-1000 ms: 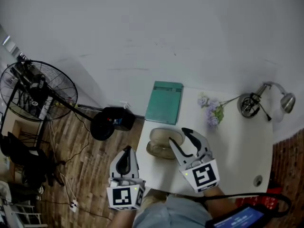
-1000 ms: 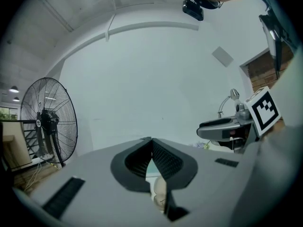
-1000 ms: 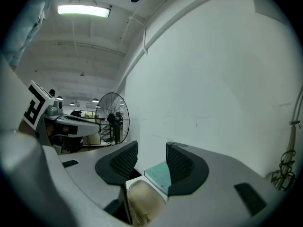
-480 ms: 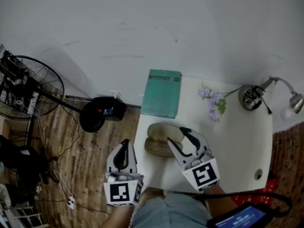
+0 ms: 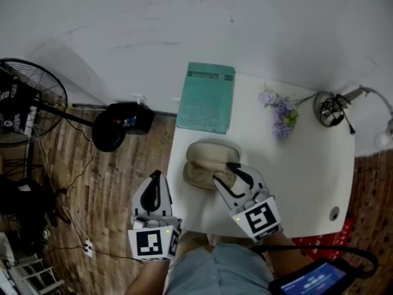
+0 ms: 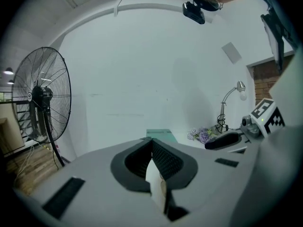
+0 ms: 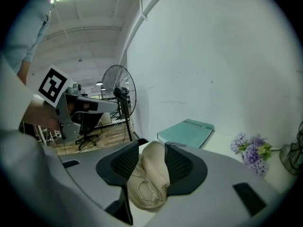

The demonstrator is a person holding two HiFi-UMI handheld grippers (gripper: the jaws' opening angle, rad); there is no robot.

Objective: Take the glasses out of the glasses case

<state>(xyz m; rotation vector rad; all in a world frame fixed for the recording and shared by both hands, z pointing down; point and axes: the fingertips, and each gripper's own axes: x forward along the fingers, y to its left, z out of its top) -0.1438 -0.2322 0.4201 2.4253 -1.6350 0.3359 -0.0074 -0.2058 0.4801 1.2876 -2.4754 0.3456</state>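
An open beige glasses case (image 5: 206, 155) lies near the left front of the white table (image 5: 307, 183). In the right gripper view the case (image 7: 151, 174) fills the gap between the jaws, with thin wire-framed glasses (image 7: 144, 188) lying inside it. My right gripper (image 5: 223, 172) hangs over the case's near right part. Its jaws are closing around the case (image 7: 152, 148), and I see no pad pressing on it. My left gripper (image 5: 156, 176) is off the table's left edge, over the wooden floor. It is shut and holds nothing (image 6: 151, 142).
A teal book (image 5: 207, 97) lies at the table's far left edge. Purple flowers (image 5: 282, 112) and a desk lamp (image 5: 331, 109) stand at the back right. A standing fan (image 5: 24, 103) and its dark base (image 5: 120, 125) are on the floor to the left.
Both grippers have come lower. The right one has moved left from beside the case to straddle it, with its jaws a little narrower. The left one stays beside the table's edge.
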